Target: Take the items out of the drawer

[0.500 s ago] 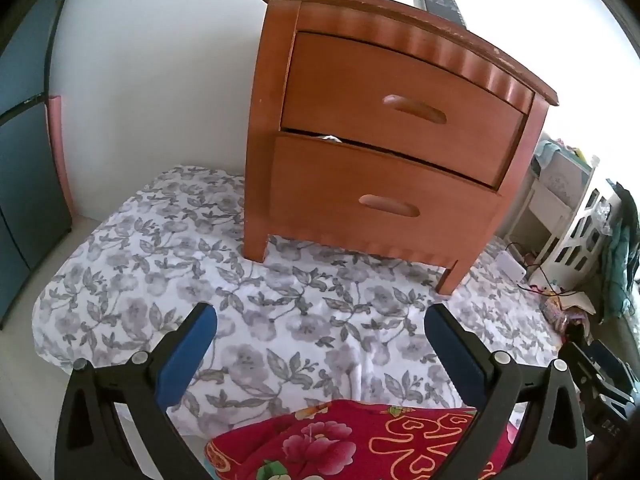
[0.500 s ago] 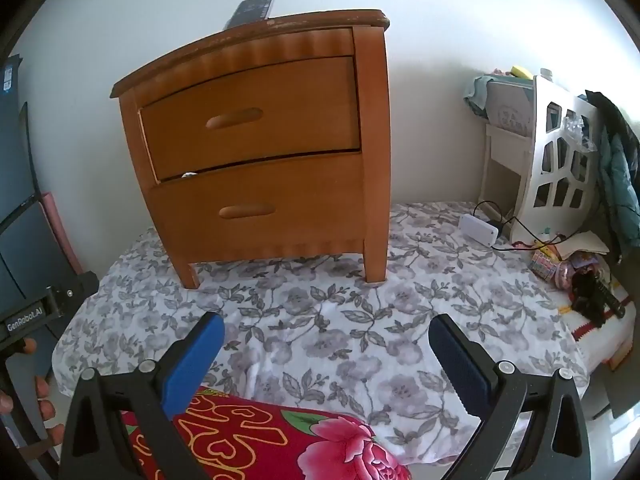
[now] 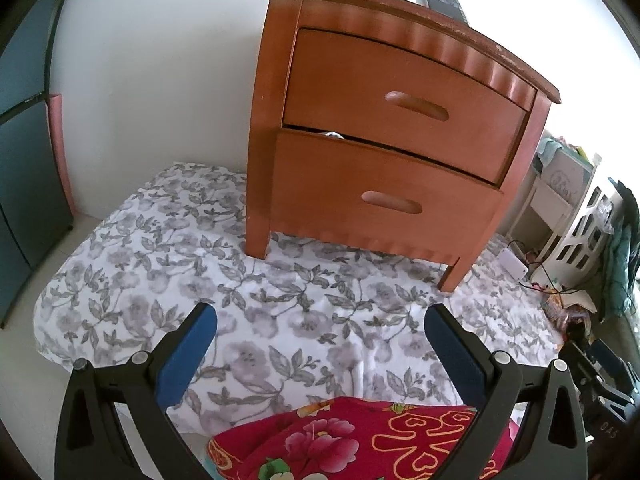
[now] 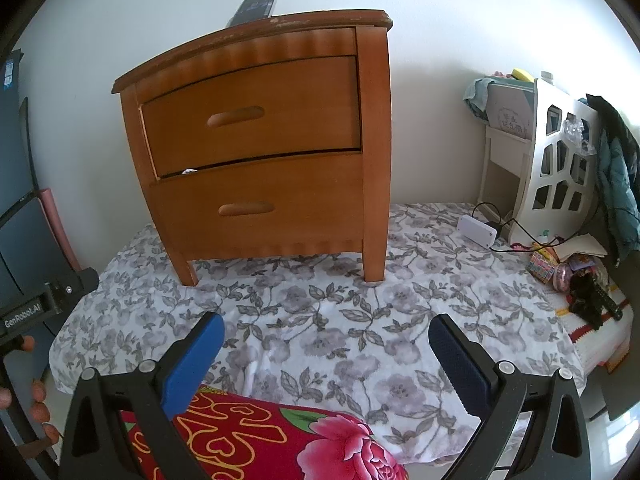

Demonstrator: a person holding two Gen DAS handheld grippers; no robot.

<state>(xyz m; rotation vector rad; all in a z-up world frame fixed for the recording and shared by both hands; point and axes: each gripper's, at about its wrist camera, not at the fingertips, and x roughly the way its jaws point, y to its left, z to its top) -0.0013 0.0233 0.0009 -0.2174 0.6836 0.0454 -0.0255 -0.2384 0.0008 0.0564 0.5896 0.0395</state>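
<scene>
Left wrist view: the left hand-held gripper (image 3: 320,328) stands at 6 o'clock with its blue pads (image 3: 188,356) spread wide and nothing between them, over a floral sheet (image 3: 132,264). A wooden nightstand (image 3: 400,128) stands on this sheet at 12 to 1 o'clock. Its upper drawer (image 3: 404,104) is closed. Its lower drawer (image 3: 384,200) sits slightly ajar along the top edge, where a small pale item (image 3: 331,134) shows in the gap; what it is cannot be told. A dark flat device (image 3: 444,0) lies on the nightstand top at 1 o'clock. A red flowered cloth (image 3: 340,440) lies at 6 o'clock, below the fingers.

Right wrist view: the right hand-held gripper (image 4: 326,332) also stands wide open and empty at 6 o'clock, well apart from the nightstand (image 4: 256,140), which here lies at 11 to 12 o'clock. The lower drawer (image 4: 256,208) and the pale item (image 4: 188,171) appear at its left part. A white power strip (image 4: 478,230) rests on the sheet at 2 o'clock, beside a white openwork shelf (image 4: 560,168) at 3 o'clock. At 8 o'clock, the person's fingers (image 4: 38,412) hold the black body of the left hand-held gripper.
</scene>
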